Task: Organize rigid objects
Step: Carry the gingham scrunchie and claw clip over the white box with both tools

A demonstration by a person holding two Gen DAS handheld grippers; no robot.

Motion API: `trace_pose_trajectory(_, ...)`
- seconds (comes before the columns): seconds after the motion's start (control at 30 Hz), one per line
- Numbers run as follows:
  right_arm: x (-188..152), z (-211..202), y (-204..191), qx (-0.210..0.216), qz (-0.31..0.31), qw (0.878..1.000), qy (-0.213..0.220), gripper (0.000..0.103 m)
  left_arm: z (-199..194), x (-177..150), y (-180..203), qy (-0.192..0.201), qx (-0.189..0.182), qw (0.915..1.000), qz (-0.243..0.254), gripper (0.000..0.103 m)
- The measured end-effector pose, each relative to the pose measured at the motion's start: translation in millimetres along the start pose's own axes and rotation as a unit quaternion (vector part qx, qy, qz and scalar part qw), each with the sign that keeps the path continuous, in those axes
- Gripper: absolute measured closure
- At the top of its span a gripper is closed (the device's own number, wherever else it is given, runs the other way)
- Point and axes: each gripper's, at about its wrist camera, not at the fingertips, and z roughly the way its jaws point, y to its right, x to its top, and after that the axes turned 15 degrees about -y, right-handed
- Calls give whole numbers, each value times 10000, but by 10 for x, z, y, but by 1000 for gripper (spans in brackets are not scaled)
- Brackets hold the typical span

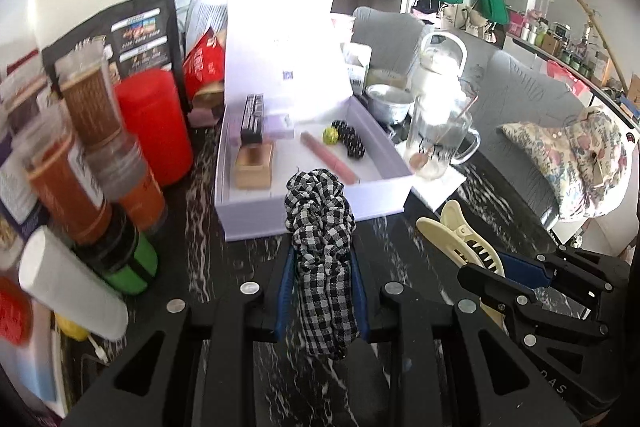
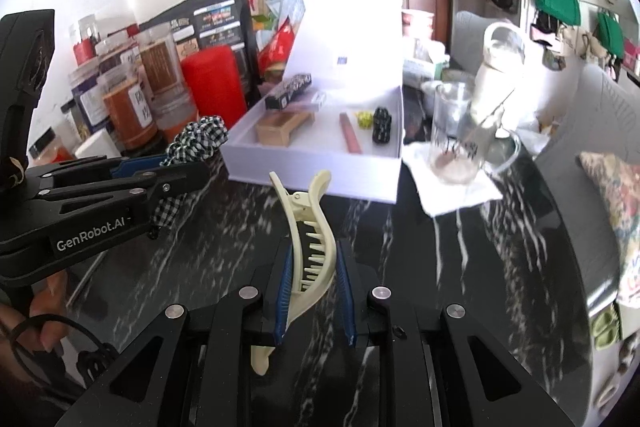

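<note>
Black marble-veined tabletop (image 2: 460, 267) is running across both views. Jars (image 1: 92, 147) and a red canister (image 1: 156, 127) are crowding the left. White open box (image 1: 316, 211) is sitting mid-frame. Left gripper (image 1: 320, 291) is clamping a checkered scrunchie (image 1: 320, 227); right gripper (image 2: 314, 291) is pinching a cream hair claw (image 2: 308, 239). Glass mug (image 2: 456, 139), grey sofa (image 1: 520, 99) at right.

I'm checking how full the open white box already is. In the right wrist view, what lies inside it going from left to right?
Inside the white box, left to right: wooden block, pink stick, small yellow-green ball, black dotted piece. The long black box lies further back, above the wooden block.
</note>
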Motion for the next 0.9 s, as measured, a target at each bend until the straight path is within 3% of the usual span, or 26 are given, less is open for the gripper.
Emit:
trace_pose_trajectory(0.57, 616, -212, 13, -80, -352, 9982, 476, 82, -163, 640, -78, 452, -87, 9988, 134, 78)
trace_pose_trajectory(0.9, 965, -148, 83, -144, -487, 9969, 596, 82, -34, 1013, -90, 539, -86, 9982, 230, 78)
